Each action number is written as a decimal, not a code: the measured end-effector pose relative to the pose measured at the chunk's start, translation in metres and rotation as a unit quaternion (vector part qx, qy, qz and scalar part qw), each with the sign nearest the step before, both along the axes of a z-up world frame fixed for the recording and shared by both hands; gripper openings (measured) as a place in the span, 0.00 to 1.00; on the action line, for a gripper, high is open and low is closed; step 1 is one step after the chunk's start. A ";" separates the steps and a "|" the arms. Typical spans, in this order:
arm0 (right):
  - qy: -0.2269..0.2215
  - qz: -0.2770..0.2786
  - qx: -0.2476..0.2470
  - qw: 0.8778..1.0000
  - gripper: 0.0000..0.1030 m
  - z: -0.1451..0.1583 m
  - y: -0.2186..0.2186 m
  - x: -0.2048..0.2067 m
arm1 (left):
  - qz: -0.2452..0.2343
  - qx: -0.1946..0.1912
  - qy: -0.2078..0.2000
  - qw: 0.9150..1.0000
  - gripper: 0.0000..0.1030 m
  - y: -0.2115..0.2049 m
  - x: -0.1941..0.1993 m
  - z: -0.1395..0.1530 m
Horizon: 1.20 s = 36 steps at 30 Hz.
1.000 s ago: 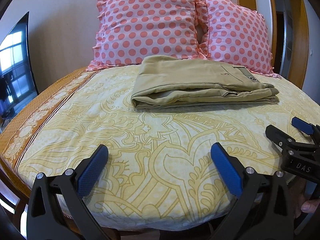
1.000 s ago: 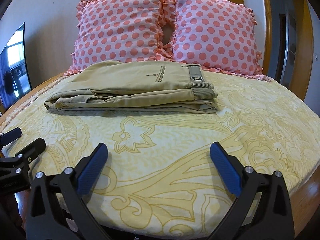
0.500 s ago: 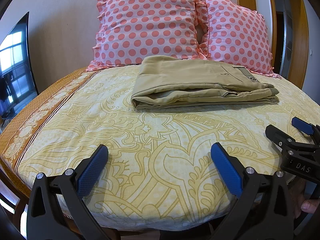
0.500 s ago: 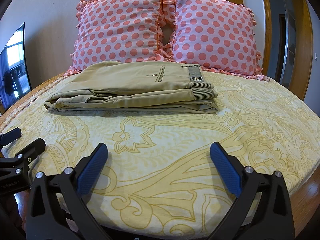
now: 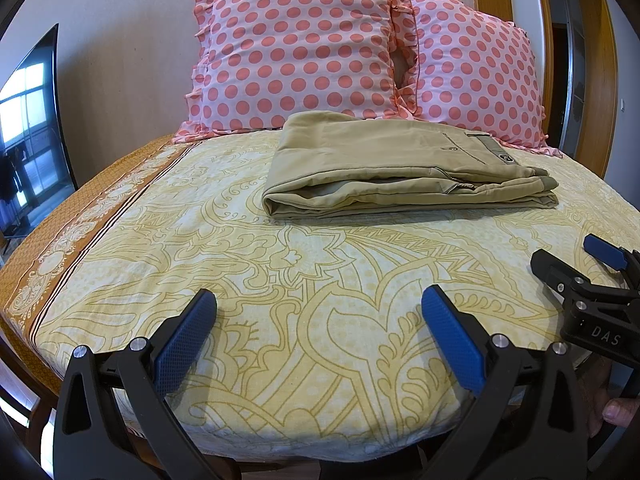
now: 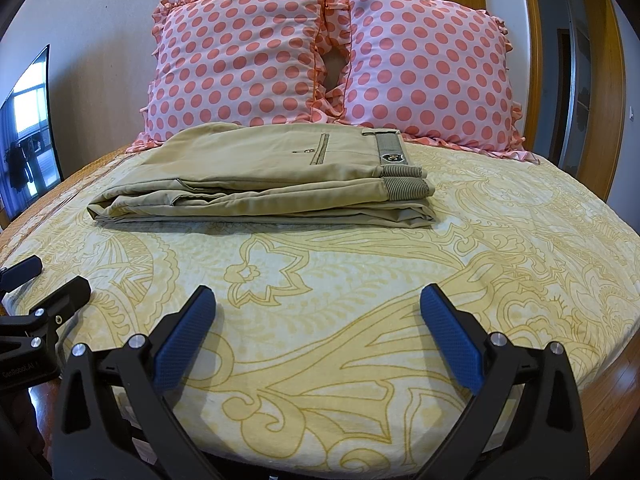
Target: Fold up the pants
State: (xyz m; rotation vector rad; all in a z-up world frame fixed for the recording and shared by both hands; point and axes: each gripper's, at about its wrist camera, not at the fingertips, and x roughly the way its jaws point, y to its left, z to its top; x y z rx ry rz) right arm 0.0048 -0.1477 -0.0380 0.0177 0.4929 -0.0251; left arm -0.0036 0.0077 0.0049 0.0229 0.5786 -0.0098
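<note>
The khaki pants (image 5: 400,168) lie folded into a neat flat stack on the bed (image 5: 280,280), towards its head, with the waistband end to the right and the folded edge to the left. Just behind them two pink pillows (image 6: 248,52) with coral dots lean upright against the wall, side by side and touching. The bedspread is pale yellow with a swirling floral print and an orange border along its left side. At the foot of the bed the left hand-held gripper (image 5: 318,332) hovers with its blue-padded fingers spread wide and nothing between them, well short of the pants. The right hand-held gripper (image 6: 318,332) sits level with it, jaws likewise spread wide and empty, also clear of the pants. Each one shows at the edge of the other's view, near but apart. A dark screen (image 5: 28,136) reflecting a window stands off to the left of the bed.
</note>
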 end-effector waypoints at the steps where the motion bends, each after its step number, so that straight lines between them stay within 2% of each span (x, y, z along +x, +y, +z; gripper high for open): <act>1: 0.000 0.000 0.000 1.000 0.98 0.000 0.000 0.000 | 0.000 0.000 0.000 1.000 0.99 0.000 0.000 0.000; 36: -0.001 -0.002 0.000 1.000 0.98 -0.001 0.001 0.000 | 0.005 0.000 -0.004 1.000 0.99 -0.001 0.002 0.005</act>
